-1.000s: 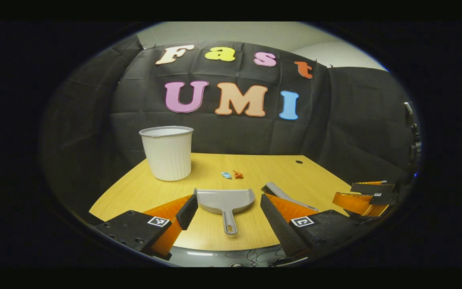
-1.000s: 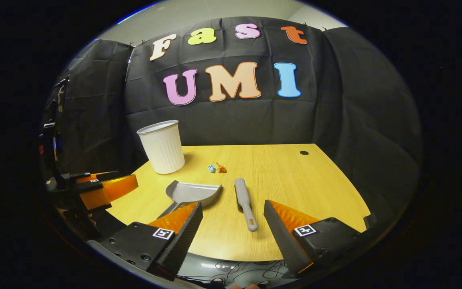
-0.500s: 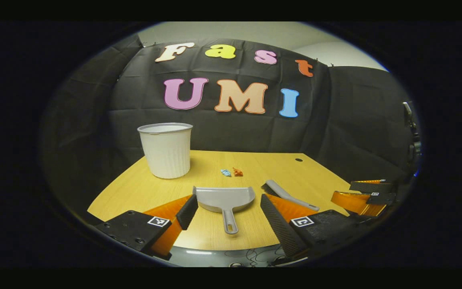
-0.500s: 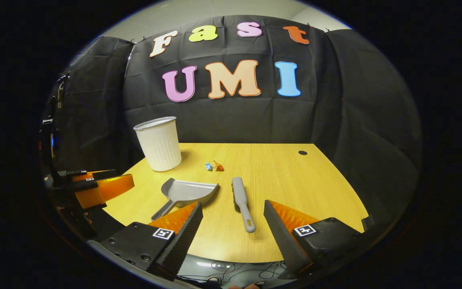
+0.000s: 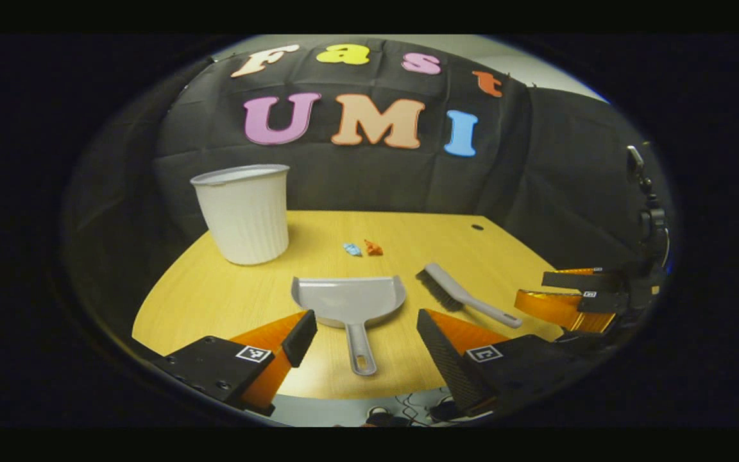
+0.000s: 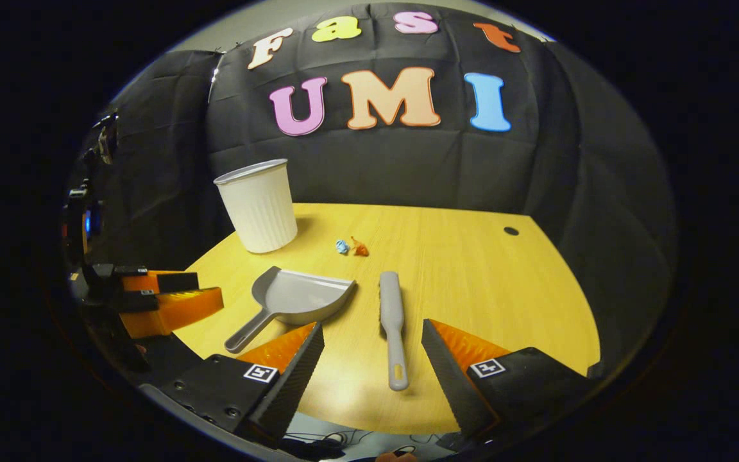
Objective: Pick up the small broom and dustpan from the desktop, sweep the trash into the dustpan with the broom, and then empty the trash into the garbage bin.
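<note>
Booth: black cloth wall behind a yellow wood-grain tabletop [image 6: 472, 282] with a small dark hole [image 6: 510, 230] near its far right.
Bin: white ribbed garbage bin [image 5: 242, 213] stands upright at the far left of the tabletop, well apart from the tools.
Trash: a blue scrap [image 5: 351, 248] and an orange scrap [image 5: 373, 247] lie just beside each other, beyond the dustpan, nothing between them and the tools.
Dustpan: grey dustpan [image 5: 349, 299] lies flat, handle toward the near edge, in line with the left tongs.
Broom: small grey broom [image 6: 392, 321] lies flat right of the dustpan, apart from it.
Left tongs [image 5: 366, 337]: wide open, empty, above the near edge.
Right tongs [image 6: 373, 350]: wide open, empty, handle tip between the fingers, untouched.
Below: cables [image 6: 318, 441] under the tabletop edge.
</note>
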A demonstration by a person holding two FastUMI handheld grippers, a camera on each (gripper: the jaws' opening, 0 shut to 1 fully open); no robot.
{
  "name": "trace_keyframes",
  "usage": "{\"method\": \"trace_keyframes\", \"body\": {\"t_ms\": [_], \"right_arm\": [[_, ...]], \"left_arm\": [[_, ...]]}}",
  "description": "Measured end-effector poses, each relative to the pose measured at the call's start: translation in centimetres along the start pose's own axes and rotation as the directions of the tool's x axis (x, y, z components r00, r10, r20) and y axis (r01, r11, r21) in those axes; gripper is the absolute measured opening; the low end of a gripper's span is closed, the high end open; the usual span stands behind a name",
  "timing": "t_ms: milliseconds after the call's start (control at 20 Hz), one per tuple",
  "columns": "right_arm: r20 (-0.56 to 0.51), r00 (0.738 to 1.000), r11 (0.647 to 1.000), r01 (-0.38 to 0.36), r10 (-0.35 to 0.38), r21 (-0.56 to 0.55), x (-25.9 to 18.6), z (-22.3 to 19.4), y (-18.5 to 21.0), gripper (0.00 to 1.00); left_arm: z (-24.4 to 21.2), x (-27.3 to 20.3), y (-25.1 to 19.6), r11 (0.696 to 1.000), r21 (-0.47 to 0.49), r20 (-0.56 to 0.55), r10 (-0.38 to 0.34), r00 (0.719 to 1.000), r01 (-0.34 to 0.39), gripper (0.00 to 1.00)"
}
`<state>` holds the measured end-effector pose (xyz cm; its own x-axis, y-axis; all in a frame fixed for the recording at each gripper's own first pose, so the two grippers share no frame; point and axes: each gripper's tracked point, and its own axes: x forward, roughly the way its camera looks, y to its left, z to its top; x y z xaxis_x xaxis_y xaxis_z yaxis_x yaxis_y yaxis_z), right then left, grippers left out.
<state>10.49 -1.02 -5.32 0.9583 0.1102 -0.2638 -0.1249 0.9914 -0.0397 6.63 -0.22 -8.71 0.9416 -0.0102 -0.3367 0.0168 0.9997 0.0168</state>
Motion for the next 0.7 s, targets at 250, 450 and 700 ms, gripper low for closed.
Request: {"method": "trace_keyframes", "body": {"t_ms": [250,450,700], "right_arm": [[-0.168,0.985,0.999,0.016,-0.024,-0.049,4.9,-2.7,-2.0,0.92],[-0.330,0.944,1.000,0.006,-0.014,-0.027,7.5,-5.6,-2.7,0.93],[-0.448,0.894,1.000,0.006,-0.017,-0.025,9.7,-8.0,-3.6,0.93]], "left_arm": [[-3.4,2.5,0.6,1.000,0.007,-0.205,0.000,0.979,0.001,0.95],[-5.1,4.0,0.4,1.000,0.029,-0.336,0.001,0.942,0.010,0.96],[-6.9,5.5,0.5,0.998,0.058,-0.428,0.024,0.904,0.001,0.95]]}}
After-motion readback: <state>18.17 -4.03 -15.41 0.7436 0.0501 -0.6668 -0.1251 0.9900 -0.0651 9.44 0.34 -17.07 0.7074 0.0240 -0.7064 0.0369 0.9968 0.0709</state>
